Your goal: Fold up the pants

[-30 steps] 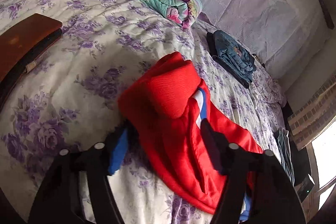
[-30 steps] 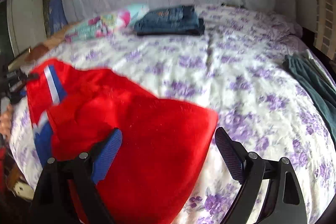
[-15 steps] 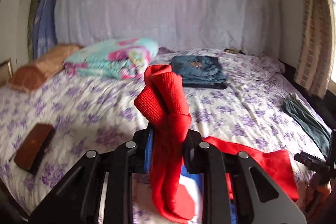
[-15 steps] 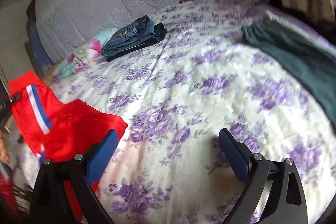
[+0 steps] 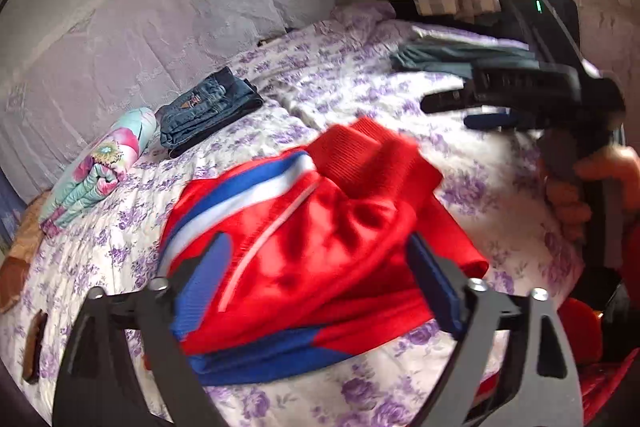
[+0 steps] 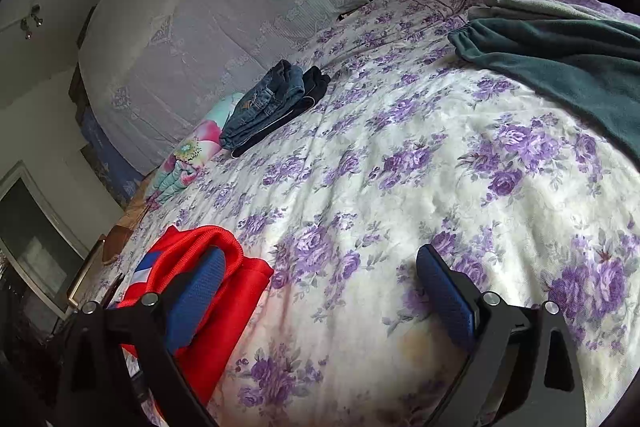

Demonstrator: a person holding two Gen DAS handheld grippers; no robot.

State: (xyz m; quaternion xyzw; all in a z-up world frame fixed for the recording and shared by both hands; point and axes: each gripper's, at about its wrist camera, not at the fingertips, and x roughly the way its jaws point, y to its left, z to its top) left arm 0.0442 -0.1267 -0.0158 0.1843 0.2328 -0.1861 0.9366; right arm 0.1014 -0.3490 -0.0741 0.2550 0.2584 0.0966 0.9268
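The red pants (image 5: 320, 239) with a blue and white side stripe lie bunched and folded over on the flowered bedspread (image 5: 352, 87). My left gripper (image 5: 320, 279) is open just above them, one finger on each side of the heap. My right gripper (image 6: 320, 291) is open and empty over bare bedspread (image 6: 400, 167), with the red pants (image 6: 224, 291) behind its left finger. The right gripper also shows in the left wrist view (image 5: 472, 109), held in a hand to the right of the pants.
Folded blue jeans (image 5: 208, 107) and a rolled floral blanket (image 5: 100, 163) lie near the headboard. Dark green pants (image 6: 568, 63) are spread at the right side of the bed. A brown flat object (image 5: 34, 345) lies at the left edge.
My left gripper held the pants up shut half a second ago; it has let go, opened, and the pants have dropped onto the bed. My right gripper moved right, away from the pants.
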